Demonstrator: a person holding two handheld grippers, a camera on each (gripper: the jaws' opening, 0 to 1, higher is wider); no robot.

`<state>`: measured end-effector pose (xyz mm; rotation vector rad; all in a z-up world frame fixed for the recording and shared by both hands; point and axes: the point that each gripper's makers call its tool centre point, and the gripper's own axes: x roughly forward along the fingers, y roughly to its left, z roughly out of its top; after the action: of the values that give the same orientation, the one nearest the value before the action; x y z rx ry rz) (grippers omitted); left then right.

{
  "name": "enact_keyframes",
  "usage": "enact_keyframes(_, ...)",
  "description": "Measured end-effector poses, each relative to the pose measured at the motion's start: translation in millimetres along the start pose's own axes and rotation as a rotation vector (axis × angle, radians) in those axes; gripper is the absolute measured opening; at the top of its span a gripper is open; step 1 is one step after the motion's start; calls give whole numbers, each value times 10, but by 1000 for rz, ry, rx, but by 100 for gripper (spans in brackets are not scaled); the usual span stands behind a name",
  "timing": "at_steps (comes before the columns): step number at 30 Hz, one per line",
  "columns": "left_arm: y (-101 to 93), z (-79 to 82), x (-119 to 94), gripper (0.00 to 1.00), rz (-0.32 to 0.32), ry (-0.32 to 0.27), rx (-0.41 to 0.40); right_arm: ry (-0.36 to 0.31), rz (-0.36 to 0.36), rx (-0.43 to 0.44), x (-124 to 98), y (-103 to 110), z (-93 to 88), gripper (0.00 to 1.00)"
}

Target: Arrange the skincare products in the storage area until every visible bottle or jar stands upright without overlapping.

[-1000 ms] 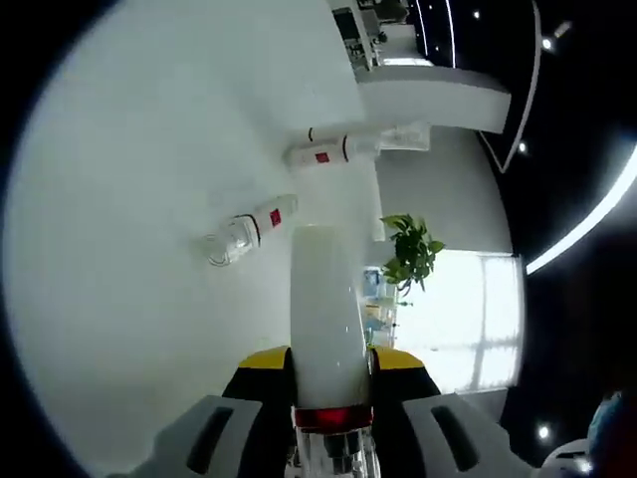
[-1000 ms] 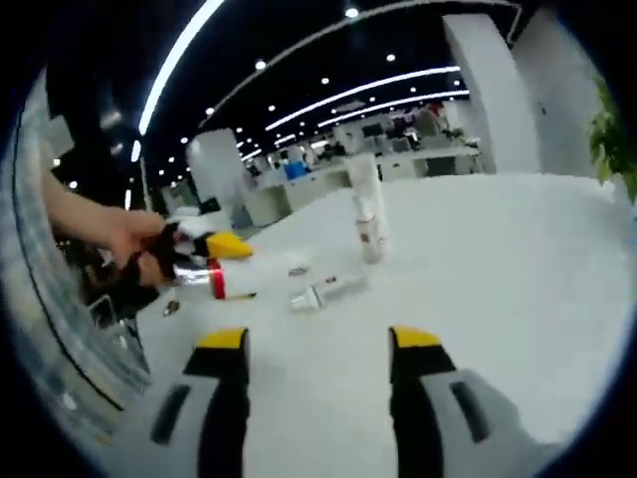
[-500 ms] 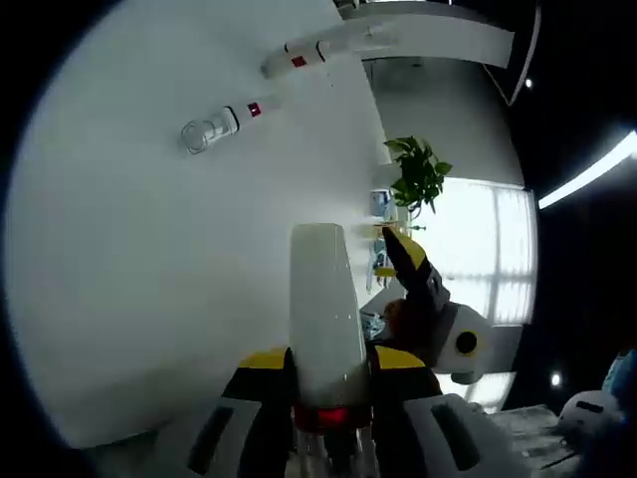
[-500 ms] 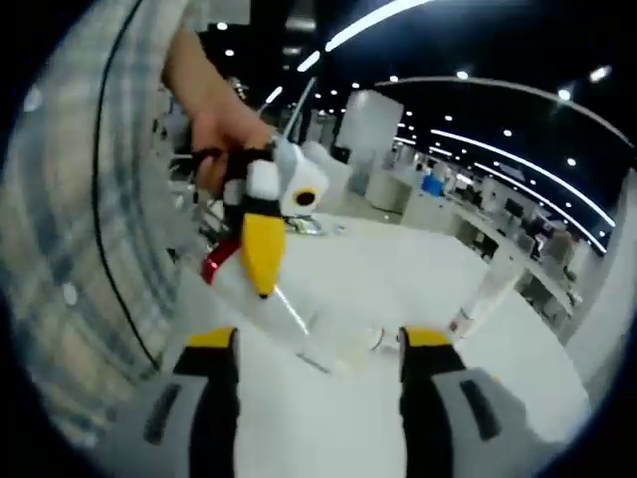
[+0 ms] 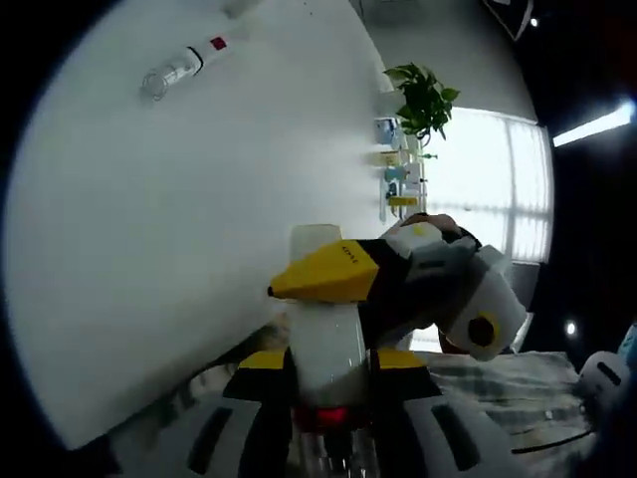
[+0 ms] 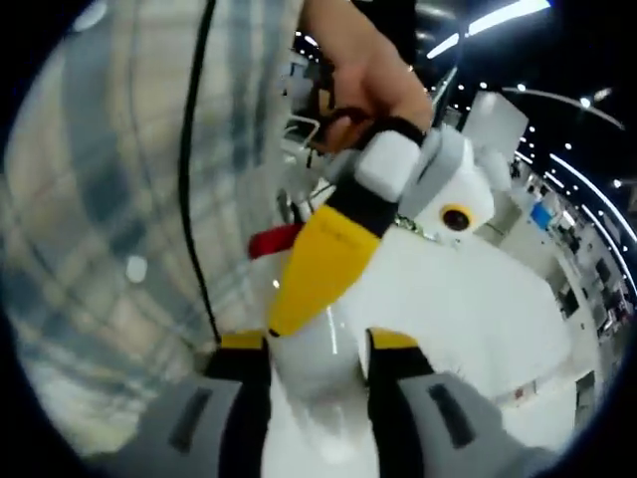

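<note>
A white bottle with a red band at its base sits between the jaws of my left gripper, which is shut on it. In the left gripper view my right gripper reaches in from the right, one yellow fingertip lying across the bottle's upper body. In the right gripper view the same white bottle fills the narrow gap between the jaws of my right gripper, shut on it. The left gripper, held by a hand, comes down from above. A small clear-capped tube lies on its side far off.
The white table spreads to the left, its near edge just below the bottle. A potted plant and small items stand by a bright window. A person's checked shirt is close on the left of the right gripper view.
The right gripper has come in to the bottle held by the left gripper, and its jaws have narrowed onto it. Both views have swung, and the lying tubes have slid towards the picture's edge.
</note>
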<state>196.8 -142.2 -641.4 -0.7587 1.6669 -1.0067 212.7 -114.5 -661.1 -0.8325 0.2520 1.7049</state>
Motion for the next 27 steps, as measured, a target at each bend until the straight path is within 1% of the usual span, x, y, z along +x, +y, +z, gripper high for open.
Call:
enact_keyframes(4, 22, -55, -2, 28, 23, 47, 6, 21, 32, 9, 71, 58, 37, 32)
enact_keyframes(5, 32, -59, -5, 28, 30, 51, 10, 38, 36, 23, 87, 71, 25, 32)
enact_keyframes(6, 45, -68, -6, 28, 37, 60, -5, 43, 40, 38, 89, 81, 21, 31)
enact_keyframes(7, 46, -70, -8, 29, 38, 66, -27, 53, 53, 67, 92, 107, 14, 31)
enact_keyframes(8, 49, -65, -14, 29, 39, 63, -38, 78, 47, 106, 97, 105, -9, 31)
enact_keyframes(10, 41, -85, -36, 30, 34, 80, -67, 53, 44, 133, 105, 109, 34, 30)
enact_keyframes(11, 38, -86, -52, 30, 28, 80, -65, 41, 42, 166, 104, 107, 50, 29)
enact_keyframes(12, 33, -80, -59, 30, 23, 72, -74, 37, 35, 178, 93, 88, 50, 29)
enact_keyframes(14, 5, -81, -86, 32, 4, 65, -75, 16, 20, 177, 74, 64, 66, 29)
enact_keyframes(15, -34, -81, -97, 34, -17, 59, -59, 5, 11, 238, 76, 53, 74, 29)
enact_keyframes(16, -49, -80, -104, 36, -21, 54, -50, -4, 8, 267, 73, 45, 78, 29)
enact_keyframes(18, -69, -71, -135, 38, -32, 48, -44, -52, -5, 334, 50, 7, 118, 29)
enact_keyframes(19, -101, -64, -162, 40, -49, 43, -45, -74, -10, 373, 34, -6, 139, 28)
enact_keyframes(20, -135, -59, -181, 43, -68, 39, -44, -112, -22, 404, 8, -37, 176, 28)
enact_keyframes(21, -178, -53, -204, 45, -87, 34, -51, -117, -27, 409, -1, -48, 177, 28)
enact_keyframes(23, -224, -23, -268, 47, -103, 13, -30, -124, -55, 452, -38, -92, 149, 28)
enact_keyframes(24, -237, 7, -291, 47, -108, -6, -16, -124, -65, 460, -53, -109, 134, 28)
enact_keyframes(25, -269, 59, -329, 47, -116, -44, 18, -133, -91, 470, -79, -150, 116, 28)
enact_keyframes(26, -295, 82, -367, 48, -123, -63, 11, -141, -99, 506, -106, -170, 101, 28)
enact_keyframes(27, -334, 148, -414, 48, -135, -106, 11, -156, -124, 531, -129, -212, 92, 28)
